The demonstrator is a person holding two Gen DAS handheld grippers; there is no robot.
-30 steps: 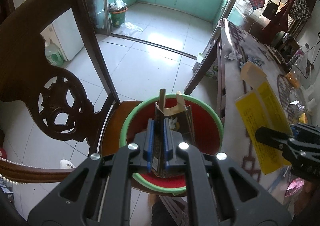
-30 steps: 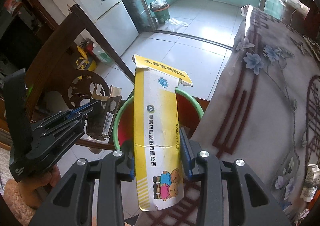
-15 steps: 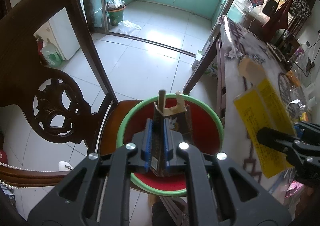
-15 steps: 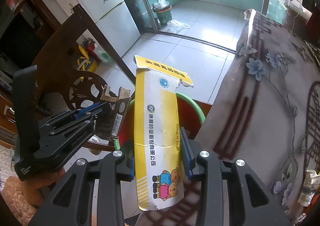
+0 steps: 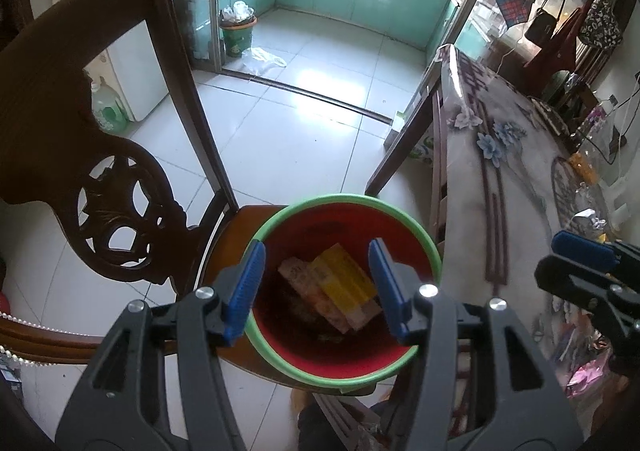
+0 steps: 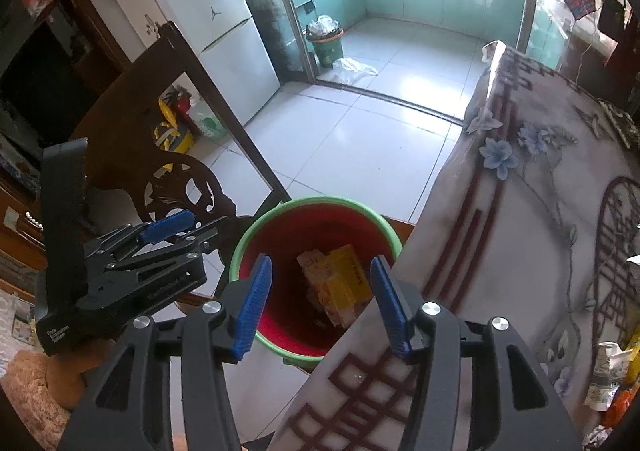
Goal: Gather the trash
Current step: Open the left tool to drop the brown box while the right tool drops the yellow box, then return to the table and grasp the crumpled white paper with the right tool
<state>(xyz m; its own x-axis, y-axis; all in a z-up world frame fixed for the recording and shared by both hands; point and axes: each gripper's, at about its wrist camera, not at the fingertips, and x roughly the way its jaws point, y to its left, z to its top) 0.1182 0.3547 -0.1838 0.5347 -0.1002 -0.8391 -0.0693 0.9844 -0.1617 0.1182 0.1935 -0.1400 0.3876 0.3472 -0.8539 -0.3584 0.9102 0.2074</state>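
Observation:
A red bucket with a green rim (image 5: 430, 247) (image 6: 240, 251) stands on a dark wooden chair seat. A yellow carton (image 5: 346, 281) (image 6: 350, 277) and a pinkish flattened box (image 5: 308, 285) (image 6: 316, 271) lie at its bottom. My left gripper (image 5: 316, 287) is open and empty right above the bucket. It also shows from the side in the right wrist view (image 6: 180, 229). My right gripper (image 6: 322, 303) is open and empty above the bucket's right side and the table edge. It shows at the right in the left wrist view (image 5: 560, 255).
The carved chair back (image 5: 120, 219) rises left of the bucket. A table with a flowered cloth (image 6: 540, 211) stands right of it, with crumpled wrappers (image 6: 606, 375) near its right edge. A green bin (image 5: 238, 33) and a white fridge (image 6: 224, 31) stand farther off on the tiled floor.
Both grippers have opened. The dark carton left my left gripper and the yellow carton left my right gripper; boxes now lie in the bucket.

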